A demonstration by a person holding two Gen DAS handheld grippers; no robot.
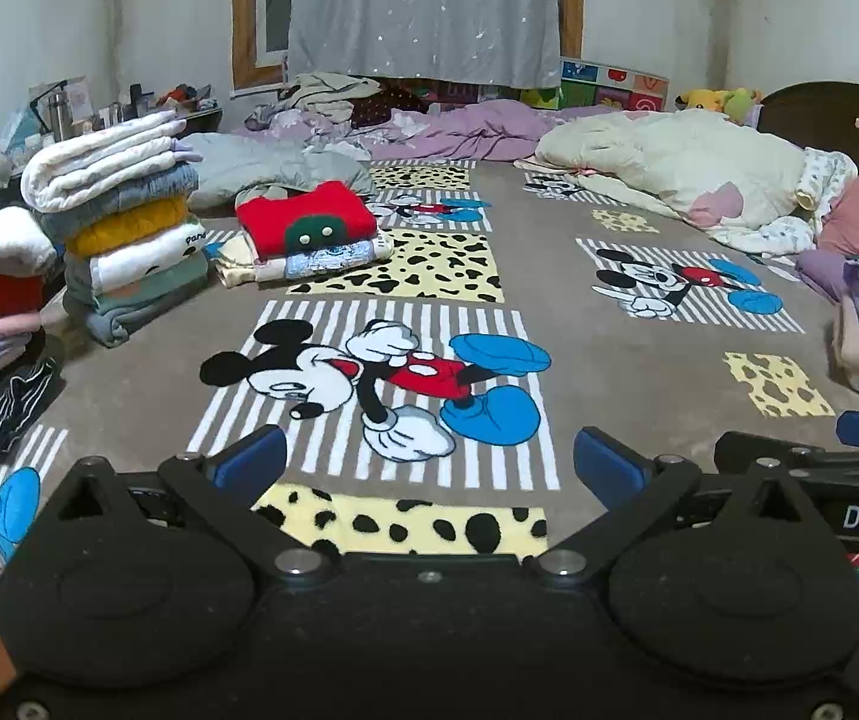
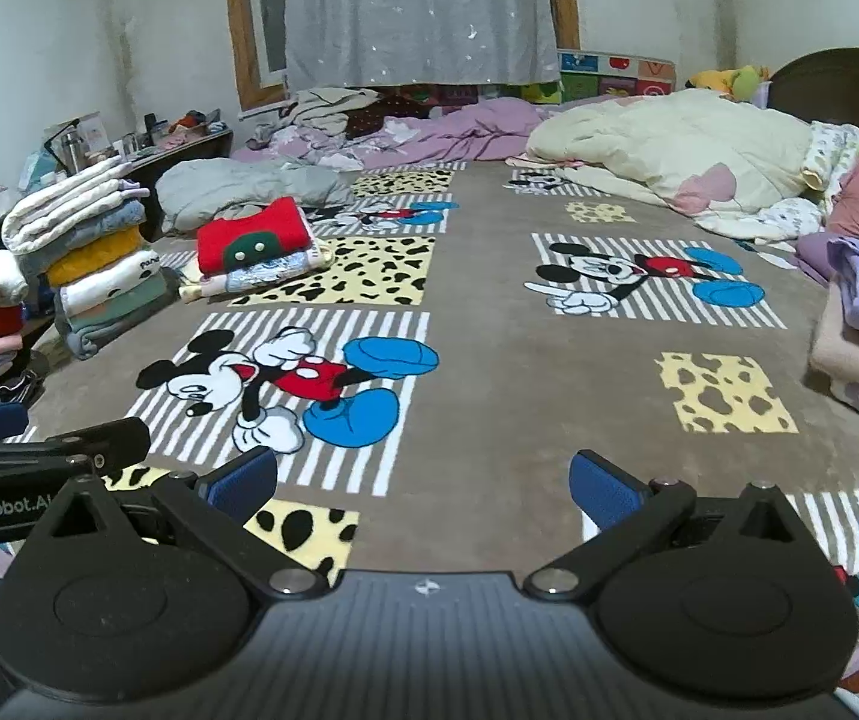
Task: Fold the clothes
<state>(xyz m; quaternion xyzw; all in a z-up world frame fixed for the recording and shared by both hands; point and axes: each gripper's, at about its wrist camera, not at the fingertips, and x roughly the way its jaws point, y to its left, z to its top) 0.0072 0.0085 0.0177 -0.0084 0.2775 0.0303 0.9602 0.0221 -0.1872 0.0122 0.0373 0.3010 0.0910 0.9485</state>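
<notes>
Both cams sit low over the bed, looking forward between their own blue-padded fingers toward the curtained window (image 1: 423, 6) on the far wall. The left wrist view sits a bit further left, so the big cartoon mouse print (image 1: 369, 378) lands dead centre; in the right wrist view it slides left. Both share the folded clothes stacks (image 2: 99, 276) and cream duvet (image 2: 675, 144) (each also catches the other gripper's edge).
</notes>
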